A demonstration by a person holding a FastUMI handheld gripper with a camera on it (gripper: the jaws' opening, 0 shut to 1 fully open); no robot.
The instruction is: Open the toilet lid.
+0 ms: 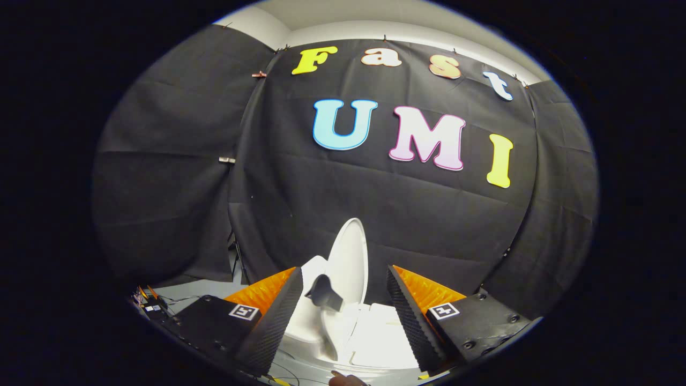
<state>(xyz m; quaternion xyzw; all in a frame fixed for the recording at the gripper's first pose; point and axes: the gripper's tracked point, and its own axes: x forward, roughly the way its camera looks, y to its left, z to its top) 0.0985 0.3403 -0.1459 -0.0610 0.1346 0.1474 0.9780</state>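
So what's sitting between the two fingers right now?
In the gripper view, the white toilet shows in the gap between the open fingers, just ahead of them, its lid standing raised. Neither finger touches it.

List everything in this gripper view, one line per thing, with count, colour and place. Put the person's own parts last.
toilet: one, white, on the floor between and just beyond the fingers.
toilet lid: one, white, raised upright, ahead of the fingers and between them.
handle piece: one, dark grey, on the lid's near face, beside the left-hand finger.
cloth wall: black, hung behind the toilet and round both sides.
stand: one, dark, thin legs, by the cloth beyond the left-hand finger.
cables: a few, mixed colours, on the floor beside the left-hand finger.
gripper: one, open, fingers apart either side of the lid, touching nothing.
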